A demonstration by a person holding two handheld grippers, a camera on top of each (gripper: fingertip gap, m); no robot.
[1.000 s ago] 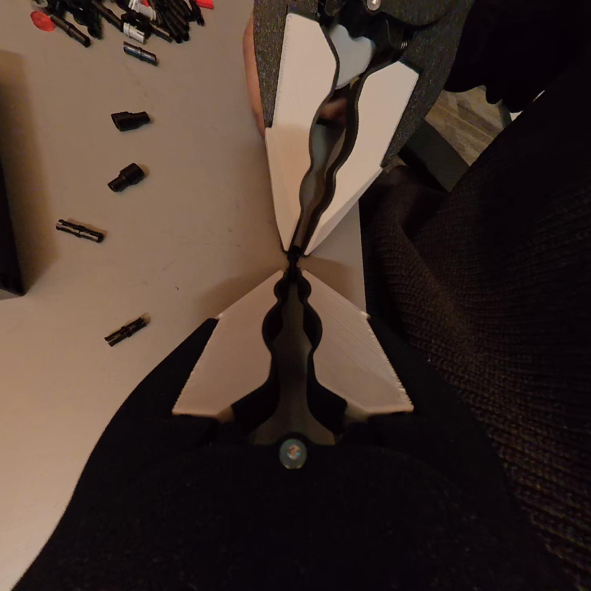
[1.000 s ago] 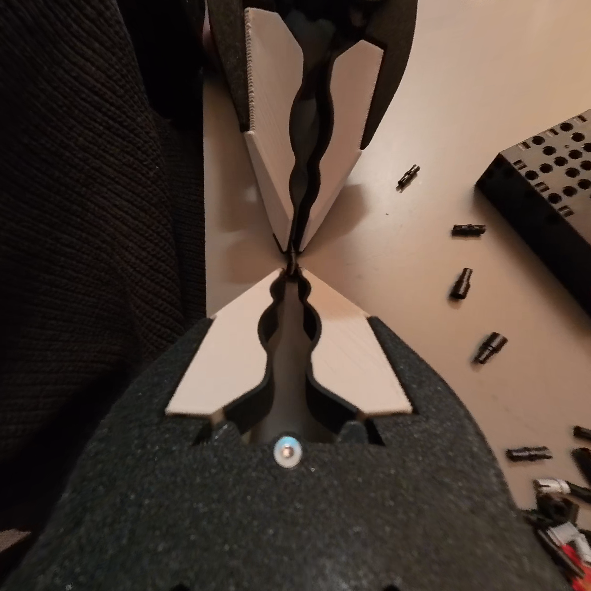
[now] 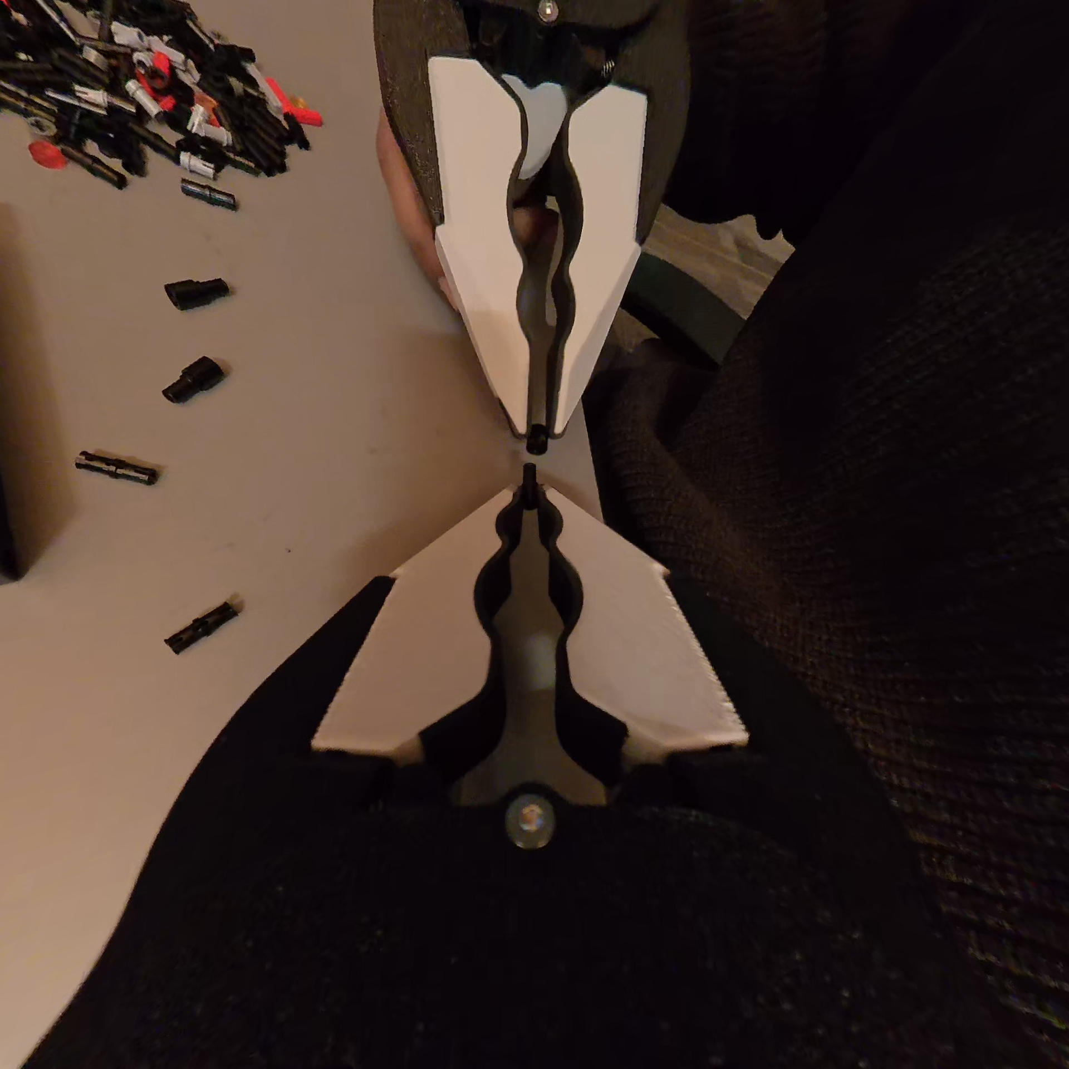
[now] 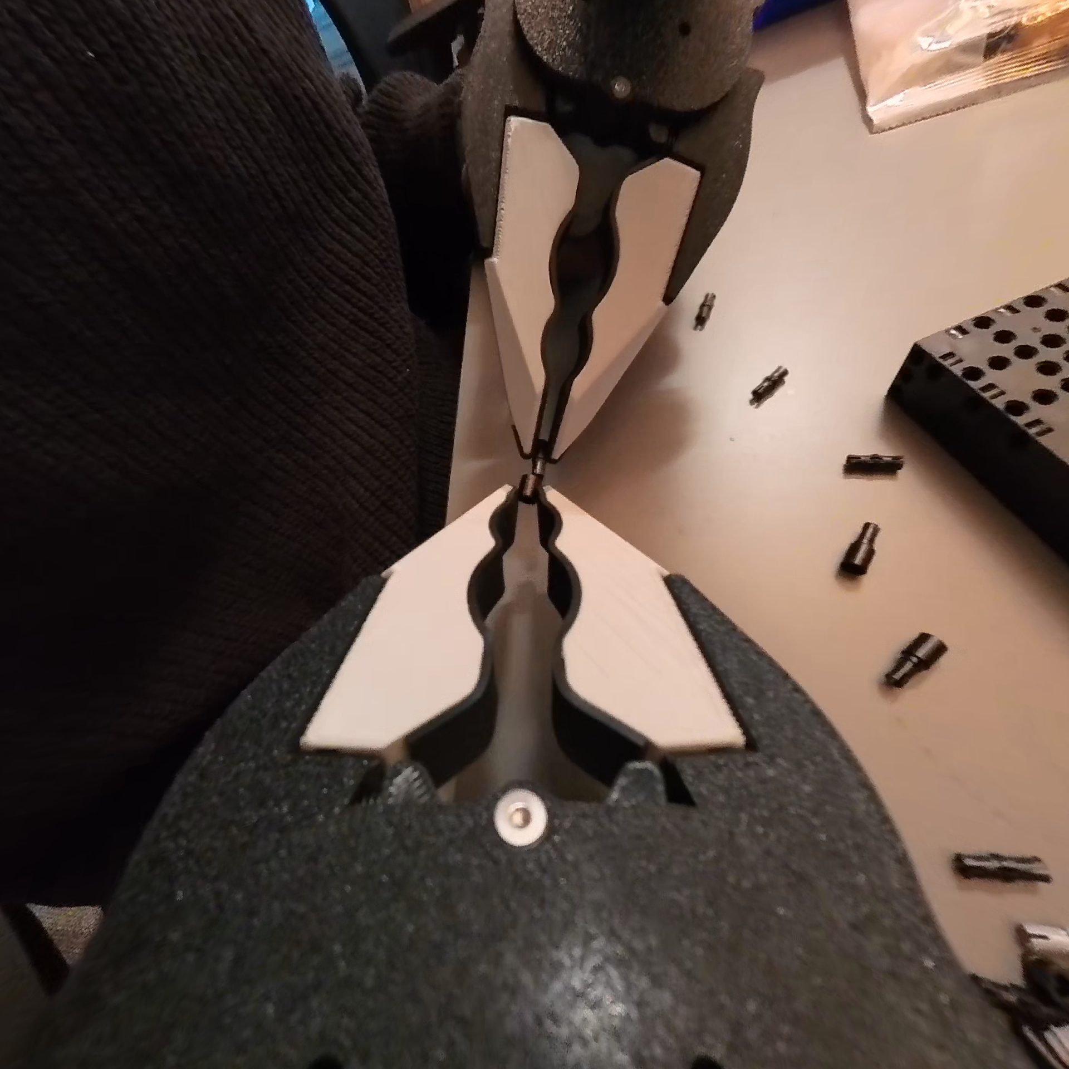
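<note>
The left gripper (image 3: 529, 502) and right gripper (image 3: 538, 432), each clamped on 1 black pin, face tip-to-tip; pins coaxial, barely apart.

No legible text, labels, brand marks, numbers or signs appear in either view. The flat packet (image 4: 948, 52) at the far edge of the counter (image 4: 752, 520) bears printed matter, but it is blurred and cannot be read. The black perforated block (image 4: 995, 428) carries holes and slots only, with no markings. The loose black pins (image 3: 115, 467) and the pile of small parts (image 3: 144, 98) show no markings at this resolution. The white fingers (image 3: 636, 653) are unmarked.
</note>
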